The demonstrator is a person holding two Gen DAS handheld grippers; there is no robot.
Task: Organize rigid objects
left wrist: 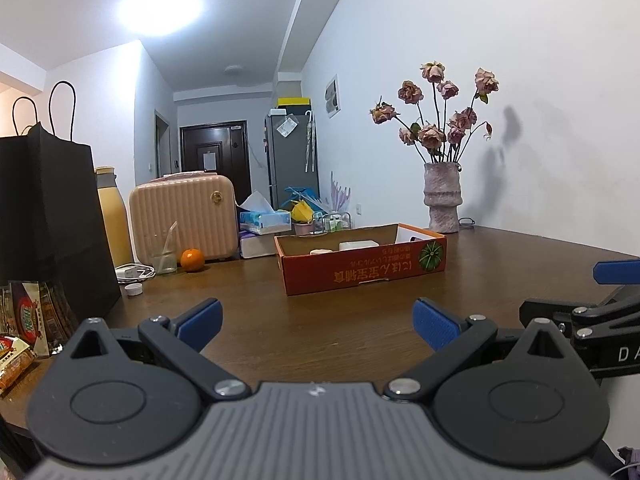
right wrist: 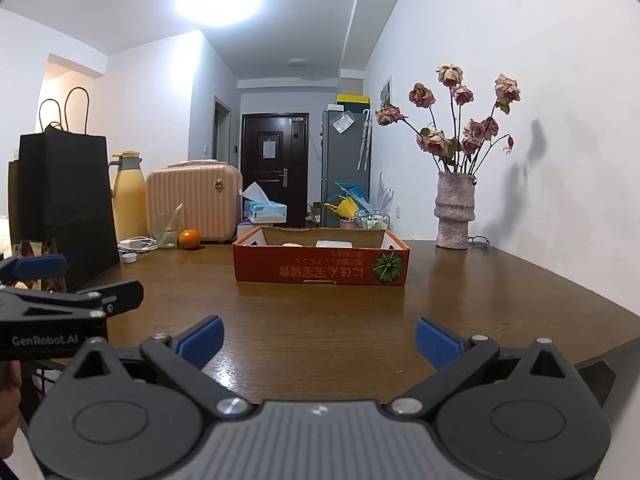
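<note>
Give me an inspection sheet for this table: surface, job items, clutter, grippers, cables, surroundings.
Surface: brown wooden table, glossy, bare in front of the box.
Job's things: open orange cardboard box mid-table, two pale items inside, too hidden to name.
Clutter: black bag, yellow flask, pink case, glass, orange, white cap, tissue box, vase of dried roses, glasses, snack packets.
Grippers: left gripper open, empty; right gripper open, empty.
Cables: white charger cable beside the glass.
Surroundings: white walls, dark door, grey fridge.
</note>
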